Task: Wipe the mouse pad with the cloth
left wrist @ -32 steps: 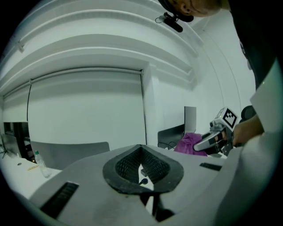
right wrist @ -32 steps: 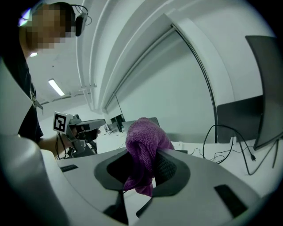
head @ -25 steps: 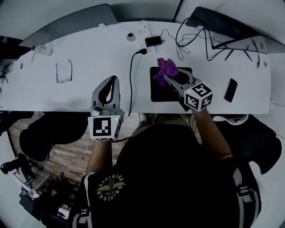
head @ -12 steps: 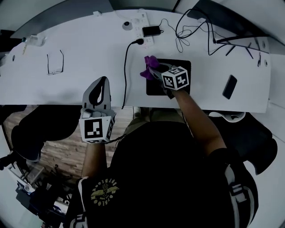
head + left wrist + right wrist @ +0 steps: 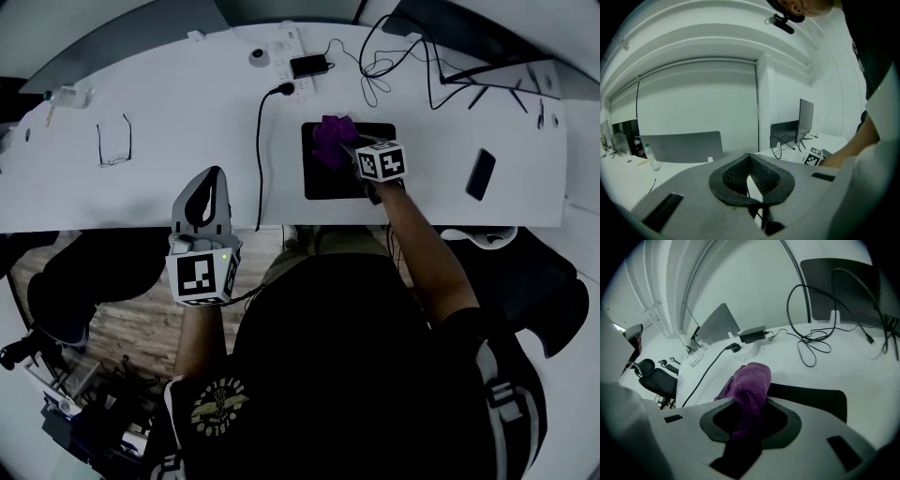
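The black mouse pad (image 5: pixel 328 183) lies on the white table, right of centre. My right gripper (image 5: pixel 345 148) is shut on the purple cloth (image 5: pixel 330 139), whose bunched end rests over the pad's far left part. In the right gripper view the cloth (image 5: pixel 751 385) sticks out from between the jaws of the right gripper (image 5: pixel 747 420), with the mouse pad (image 5: pixel 818 399) behind it. My left gripper (image 5: pixel 214 180) hovers at the table's front edge, left of the pad, shut with nothing in it. The left gripper (image 5: pixel 752 187) points over the table in its own view.
A black cable (image 5: pixel 259 141) runs from a power strip (image 5: pixel 286 52) to the front edge, between the grippers. Glasses (image 5: pixel 112 142) lie far left and a phone (image 5: pixel 480 174) right of the pad. Tangled cables (image 5: pixel 394 56) and a dark screen (image 5: pixel 487 47) sit behind.
The right gripper carried the cloth leftwards to the pad's left edge, then back a little onto the pad's far left part. The left gripper stayed by the front edge.
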Tool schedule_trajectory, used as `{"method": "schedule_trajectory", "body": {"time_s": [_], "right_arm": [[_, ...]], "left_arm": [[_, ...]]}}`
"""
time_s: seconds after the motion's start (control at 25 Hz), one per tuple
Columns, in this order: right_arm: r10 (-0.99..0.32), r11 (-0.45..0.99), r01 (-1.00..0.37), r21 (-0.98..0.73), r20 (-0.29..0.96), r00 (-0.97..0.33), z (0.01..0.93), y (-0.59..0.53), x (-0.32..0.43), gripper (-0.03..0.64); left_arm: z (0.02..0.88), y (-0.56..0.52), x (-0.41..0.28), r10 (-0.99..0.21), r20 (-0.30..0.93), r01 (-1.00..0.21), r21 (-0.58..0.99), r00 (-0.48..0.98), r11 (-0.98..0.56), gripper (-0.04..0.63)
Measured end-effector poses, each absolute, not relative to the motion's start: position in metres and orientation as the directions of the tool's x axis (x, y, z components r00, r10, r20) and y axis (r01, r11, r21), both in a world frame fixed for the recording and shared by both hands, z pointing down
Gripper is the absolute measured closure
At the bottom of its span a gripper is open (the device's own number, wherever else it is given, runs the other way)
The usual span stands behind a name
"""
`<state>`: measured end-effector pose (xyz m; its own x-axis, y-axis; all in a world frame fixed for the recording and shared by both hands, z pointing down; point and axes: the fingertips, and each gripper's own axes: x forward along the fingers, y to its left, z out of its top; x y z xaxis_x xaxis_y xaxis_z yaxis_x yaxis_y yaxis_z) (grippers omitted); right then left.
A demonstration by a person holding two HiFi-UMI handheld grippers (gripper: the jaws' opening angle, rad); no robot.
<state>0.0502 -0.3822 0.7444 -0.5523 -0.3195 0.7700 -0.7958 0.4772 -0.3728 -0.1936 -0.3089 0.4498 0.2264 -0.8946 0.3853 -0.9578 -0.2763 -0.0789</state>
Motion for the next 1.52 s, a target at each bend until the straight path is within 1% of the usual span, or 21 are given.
{"method": "schedule_trajectory", "body": {"time_s": [0.2, 0.36, 0.52, 0.68, 0.8, 0.92, 1.0, 1.12, 1.28, 1.4, 1.52], "right_arm": [[-0.347, 0.412, -0.841, -0.351, 0.793, -0.501, 0.753, -0.382, 0.095, 0.506], [-0.396, 0.368, -0.880, -0.301, 0.805, -0.441, 0.753, -0.391, 0.131, 0.506], [-0.397, 0.300, -0.902, -0.310, 0.819, -0.414, 0.758, -0.375, 0.164, 0.506], [-0.433, 0.252, -0.933, -0.257, 0.832, -0.346, 0.753, -0.379, 0.201, 0.506], [-0.461, 0.245, -0.930, -0.274, 0.811, -0.361, 0.738, -0.375, 0.208, 0.506], [-0.495, 0.319, -0.893, -0.318, 0.748, -0.443, 0.697, -0.369, 0.183, 0.506], [-0.488, 0.386, -0.849, -0.362, 0.700, -0.520, 0.669, -0.361, 0.152, 0.506], [-0.412, 0.476, -0.756, -0.449, 0.646, -0.643, 0.642, -0.338, 0.098, 0.506], [-0.270, 0.533, -0.599, -0.597, 0.551, -0.790, 0.628, -0.299, 0.023, 0.506], [-0.192, 0.574, -0.552, -0.604, 0.557, -0.808, 0.647, -0.280, -0.015, 0.506], [-0.151, 0.579, -0.575, -0.578, 0.617, -0.772, 0.685, -0.273, -0.029, 0.506]], "left_arm": [[0.448, -0.316, -0.184, -0.892, 0.375, -0.951, -0.078, 0.252, -0.301, 0.592], [0.439, -0.321, -0.183, -0.904, 0.338, -0.948, -0.090, 0.260, -0.306, 0.594], [0.442, -0.314, -0.184, -0.896, 0.367, -0.949, -0.092, 0.250, -0.303, 0.592], [0.439, -0.315, -0.180, -0.899, 0.352, -0.947, -0.087, 0.262, -0.310, 0.593], [0.440, -0.309, -0.179, -0.898, 0.353, -0.947, -0.089, 0.261, -0.310, 0.593], [0.439, -0.305, -0.179, -0.900, 0.351, -0.948, -0.091, 0.257, -0.306, 0.592], [0.438, -0.303, -0.178, -0.901, 0.349, -0.948, -0.091, 0.257, -0.305, 0.594], [0.436, -0.302, -0.176, -0.901, 0.349, -0.947, -0.092, 0.258, -0.307, 0.592], [0.436, -0.295, -0.178, -0.898, 0.357, -0.946, -0.097, 0.256, -0.309, 0.594], [0.437, -0.291, -0.182, -0.898, 0.365, -0.947, -0.103, 0.247, -0.303, 0.594], [0.436, -0.288, -0.181, -0.895, 0.369, -0.943, -0.114, 0.251, -0.312, 0.592]]}}
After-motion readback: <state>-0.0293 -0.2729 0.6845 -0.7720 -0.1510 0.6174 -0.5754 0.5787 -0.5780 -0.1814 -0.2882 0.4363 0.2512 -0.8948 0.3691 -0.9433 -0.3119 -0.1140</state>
